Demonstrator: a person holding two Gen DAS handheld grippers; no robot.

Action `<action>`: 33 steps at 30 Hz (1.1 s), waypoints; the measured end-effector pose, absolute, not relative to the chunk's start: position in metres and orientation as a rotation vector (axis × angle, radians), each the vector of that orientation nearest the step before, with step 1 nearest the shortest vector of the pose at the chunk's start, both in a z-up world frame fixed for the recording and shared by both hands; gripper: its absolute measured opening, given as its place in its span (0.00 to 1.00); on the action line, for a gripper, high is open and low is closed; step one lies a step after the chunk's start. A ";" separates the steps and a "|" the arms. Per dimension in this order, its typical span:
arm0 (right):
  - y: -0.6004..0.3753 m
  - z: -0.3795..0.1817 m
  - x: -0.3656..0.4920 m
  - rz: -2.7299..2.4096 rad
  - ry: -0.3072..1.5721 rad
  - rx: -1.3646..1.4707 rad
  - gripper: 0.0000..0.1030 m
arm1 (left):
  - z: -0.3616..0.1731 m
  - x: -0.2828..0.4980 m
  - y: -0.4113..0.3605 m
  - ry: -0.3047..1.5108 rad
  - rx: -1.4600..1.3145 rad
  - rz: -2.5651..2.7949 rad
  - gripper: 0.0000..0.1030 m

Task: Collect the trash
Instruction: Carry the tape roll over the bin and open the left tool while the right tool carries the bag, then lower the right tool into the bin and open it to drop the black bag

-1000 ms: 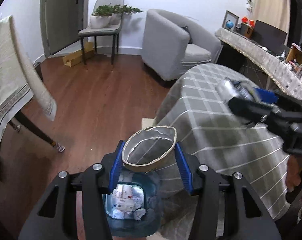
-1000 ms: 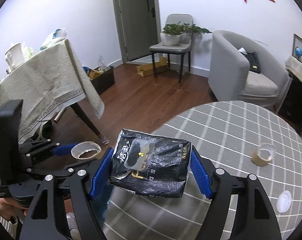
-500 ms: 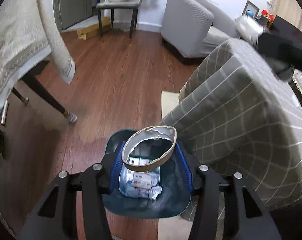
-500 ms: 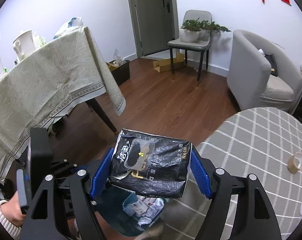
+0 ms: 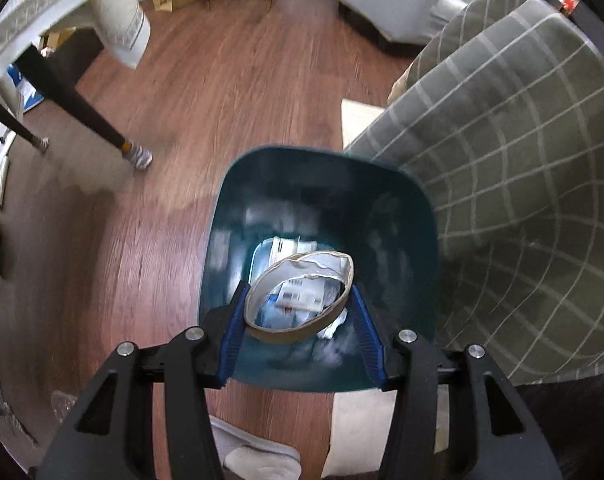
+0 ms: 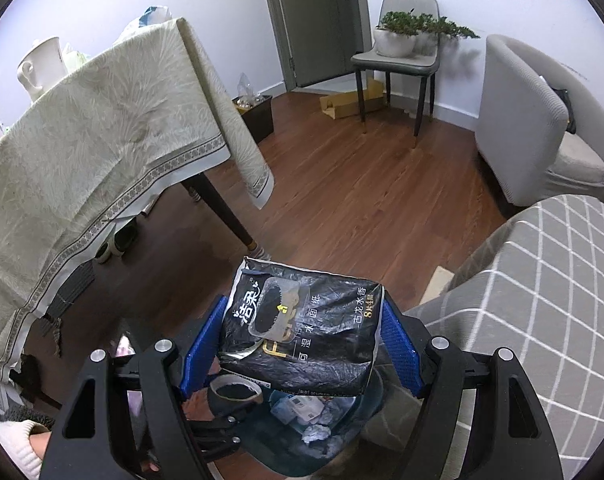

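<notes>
Wood floor rm; L gripper (image 5: 297,312) w/ tape ring (image 5: 299,296) clamped has dropped into bin (image 5: 322,184), frame center; R gripper (image 6: 302,344) clamps tissue pack (image 6: 302,328); drop next.

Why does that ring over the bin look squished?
The left tongs squeeze the empty tape roll from both sides, bending its cardboard into an oval with a torn, peeling edge. It hangs above the teal bin. Nothing looks spilled on the floor around it.
</notes>
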State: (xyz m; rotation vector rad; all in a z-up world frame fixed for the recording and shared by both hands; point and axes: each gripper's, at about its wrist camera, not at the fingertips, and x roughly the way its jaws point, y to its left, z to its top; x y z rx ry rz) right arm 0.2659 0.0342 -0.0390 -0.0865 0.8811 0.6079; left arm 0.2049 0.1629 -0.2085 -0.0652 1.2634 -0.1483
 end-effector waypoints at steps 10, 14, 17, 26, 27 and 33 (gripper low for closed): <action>0.057 -0.057 0.269 0.620 0.924 -0.107 0.73 | -0.218 0.196 0.176 1.279 -0.053 -0.145 0.66; 0.067 -0.065 0.271 0.625 0.940 -0.120 0.73 | -0.206 0.193 0.187 1.234 -0.068 -0.132 0.69; 0.073 -0.072 0.272 0.624 0.953 -0.130 0.73 | -0.193 0.190 0.198 1.192 -0.096 -0.109 0.72; 0.093 -0.108 0.279 0.622 1.047 -0.133 0.73 | -0.156 0.180 0.230 1.062 -0.154 -0.019 0.74; 0.096 -0.112 0.279 0.620 1.055 -0.141 0.73 | -0.151 0.179 0.232 1.048 -0.153 -0.011 0.75; 0.113 -0.136 0.280 0.613 1.100 -0.187 0.73 | -0.121 0.171 0.243 0.967 -0.165 0.004 0.76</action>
